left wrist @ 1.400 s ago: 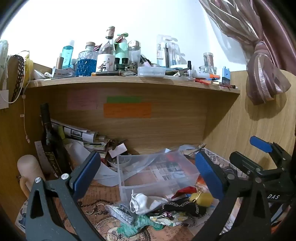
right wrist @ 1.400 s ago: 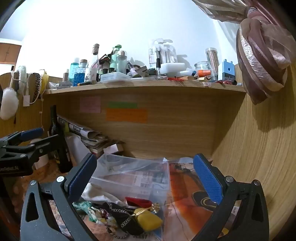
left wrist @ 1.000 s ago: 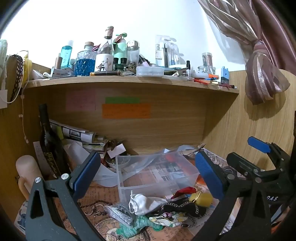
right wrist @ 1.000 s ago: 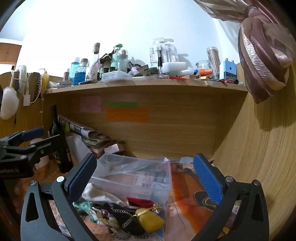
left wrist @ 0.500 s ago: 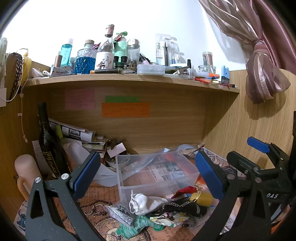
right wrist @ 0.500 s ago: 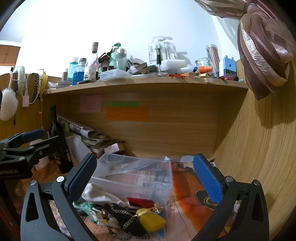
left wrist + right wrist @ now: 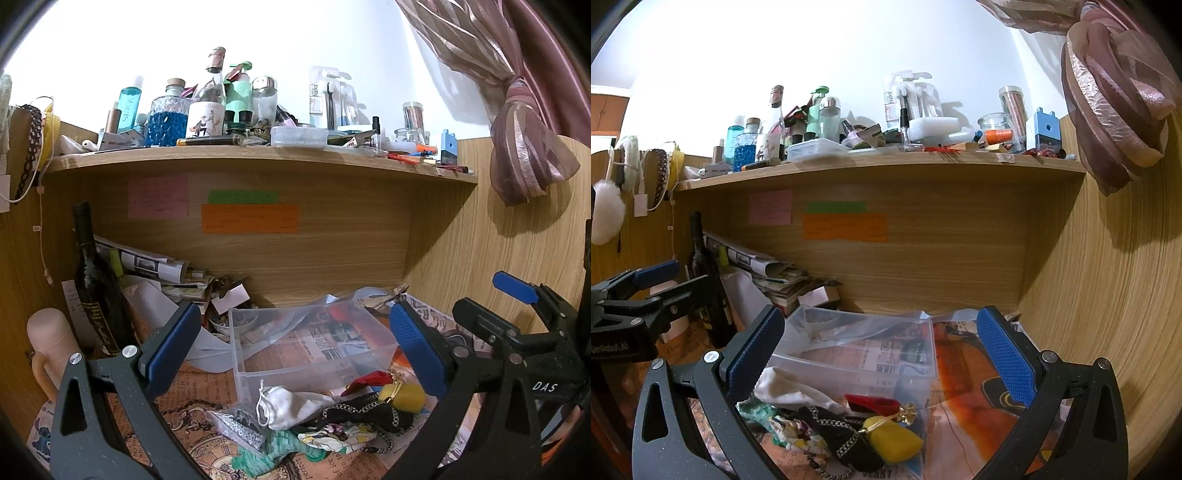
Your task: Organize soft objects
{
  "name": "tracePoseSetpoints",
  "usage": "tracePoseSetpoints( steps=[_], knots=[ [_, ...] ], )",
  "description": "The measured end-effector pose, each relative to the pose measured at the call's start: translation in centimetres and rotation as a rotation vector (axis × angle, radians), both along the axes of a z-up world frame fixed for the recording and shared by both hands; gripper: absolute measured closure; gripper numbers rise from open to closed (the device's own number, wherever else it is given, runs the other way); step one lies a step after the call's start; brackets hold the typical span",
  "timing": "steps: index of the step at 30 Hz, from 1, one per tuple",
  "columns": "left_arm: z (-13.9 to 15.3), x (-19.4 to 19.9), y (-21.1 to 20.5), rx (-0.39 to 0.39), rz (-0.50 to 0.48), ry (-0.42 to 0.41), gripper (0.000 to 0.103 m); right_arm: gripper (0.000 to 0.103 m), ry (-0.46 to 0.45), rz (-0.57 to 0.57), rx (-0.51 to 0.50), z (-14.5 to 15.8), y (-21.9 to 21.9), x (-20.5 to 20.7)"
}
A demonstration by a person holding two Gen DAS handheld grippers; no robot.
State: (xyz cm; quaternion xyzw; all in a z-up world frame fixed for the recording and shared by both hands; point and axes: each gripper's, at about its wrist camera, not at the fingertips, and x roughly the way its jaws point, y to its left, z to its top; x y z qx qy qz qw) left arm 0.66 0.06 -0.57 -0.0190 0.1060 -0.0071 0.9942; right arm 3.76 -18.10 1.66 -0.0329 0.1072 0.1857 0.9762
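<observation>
A heap of soft things lies on the desk in front of a clear plastic box point(image 7: 314, 354): a white pouch point(image 7: 291, 404), a black chain-trimmed cloth point(image 7: 369, 411), a yellow coin purse point(image 7: 402, 397), a red piece point(image 7: 367, 380), a floral cloth point(image 7: 336, 437) and a green cloth point(image 7: 266, 454). My left gripper point(image 7: 295, 354) is open and empty above the heap. My right gripper point(image 7: 882, 354) is open and empty over the box point(image 7: 857, 350), with the yellow purse point(image 7: 894, 441) and black cloth point(image 7: 834, 435) below it.
A dark wine bottle point(image 7: 94, 291), rolled newspapers point(image 7: 147, 262) and a pink flask point(image 7: 50, 343) stand at the left. A shelf point(image 7: 258, 155) crowded with bottles runs overhead. A wooden wall point(image 7: 1108, 314) and a tied curtain point(image 7: 1115, 99) close the right side.
Both grippers stay open and nearly still; the views shift only slightly. Nothing in the heap has moved.
</observation>
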Motion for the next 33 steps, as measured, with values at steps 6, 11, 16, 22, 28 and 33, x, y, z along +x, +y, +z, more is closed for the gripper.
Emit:
tracePoseSetpoints(
  steps=[6, 11, 16, 22, 28, 33],
  knots=[
    [0.03, 0.09, 0.03, -0.001, 0.004, 0.0, 0.0, 0.0, 0.002, -0.002, 0.001, 0.01, -0.02, 0.08],
    [-0.06, 0.09, 0.06, -0.001, 0.005, -0.001, 0.0, 0.0, 0.0, -0.005, 0.004, 0.05, -0.01, 0.04],
    [-0.12, 0.11, 0.04, 0.0, 0.004, 0.0, 0.0, 0.0, 0.003, 0.0, 0.003, 0.02, -0.06, 0.05],
    [-0.4, 0.24, 0.07, 0.001, 0.0, 0.003, 0.0, 0.0, 0.005, 0.0, 0.0, -0.03, 0.06, -0.01],
    [-0.41, 0.26, 0.03, 0.002, 0.0, 0.003, 0.0, 0.0, 0.009, -0.002, 0.007, -0.11, 0.07, 0.0],
    [-0.42, 0.28, 0.02, 0.001, -0.001, 0.003, 0.0, 0.0, 0.01, 0.0, 0.005, -0.13, 0.06, -0.02]
  ],
)
